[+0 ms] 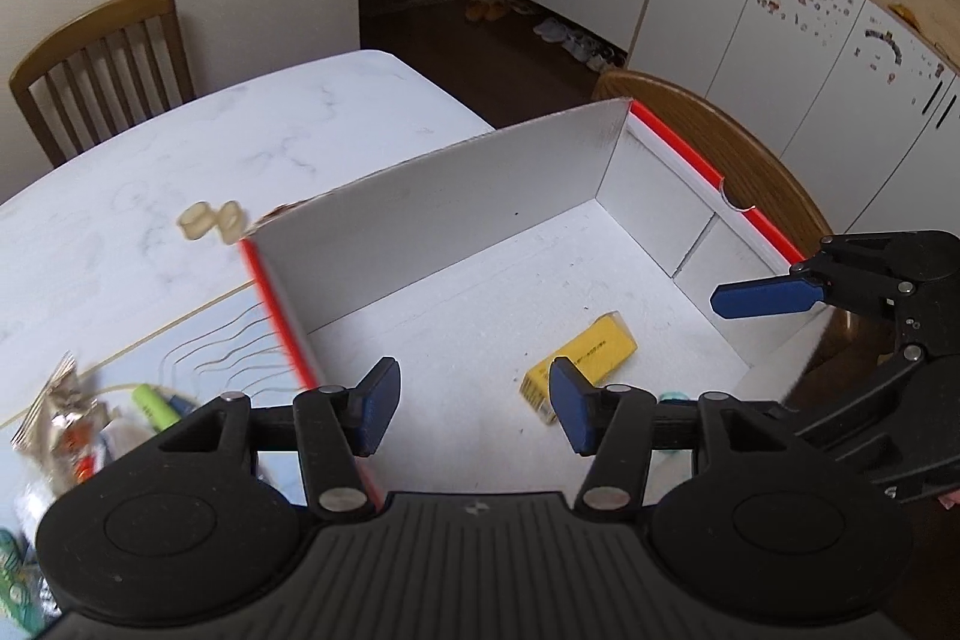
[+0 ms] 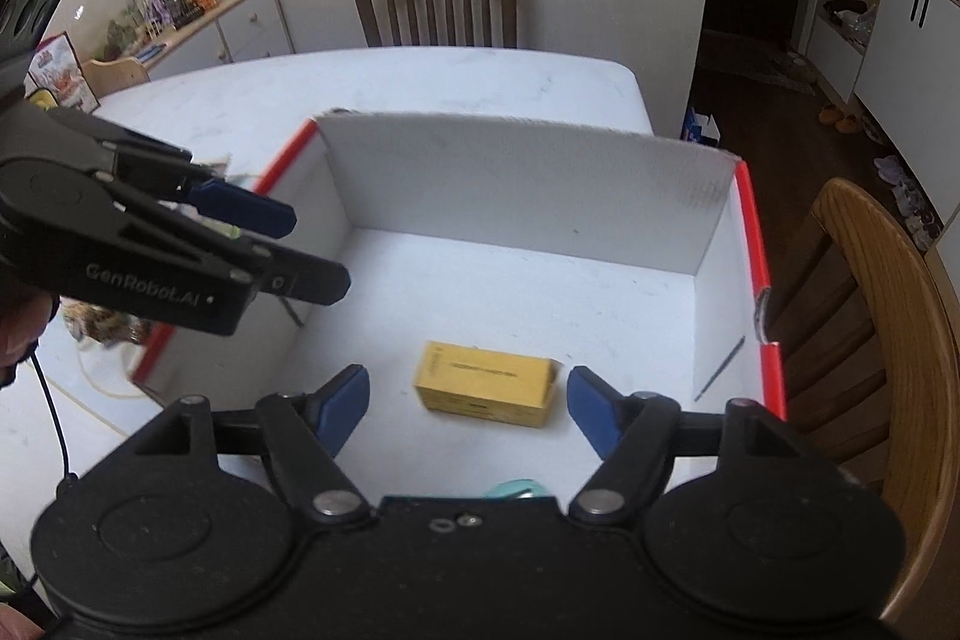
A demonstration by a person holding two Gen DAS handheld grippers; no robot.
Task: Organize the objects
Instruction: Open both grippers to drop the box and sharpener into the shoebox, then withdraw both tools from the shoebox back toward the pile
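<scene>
While both are hovering over the box point(image 2: 528, 172), the right hand-held gripper point(image 2: 468, 409) is spreading wide, empty, just short of the yellow carton point(image 2: 486, 382) lying on the box floor; the left hand-held gripper point(image 1: 474, 403) is gaping, empty, beside it. Bare floor is stretching beyond to the far wall, the bench point(image 2: 372, 82) behind.

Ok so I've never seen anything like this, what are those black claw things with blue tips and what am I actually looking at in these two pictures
Those are hand-held grippers, one per hand, each carrying a wide-angle camera that looks along its own blue fingers. One picture comes from the left gripper, the other from the right gripper; each also catches the other at its edge. Both are open and hold nothing. They hover over a white box with red edges that sits on a marbled table. A yellow carton lies on the box floor. Left of the box are markers, a foil packet and two small beige pieces.
</scene>
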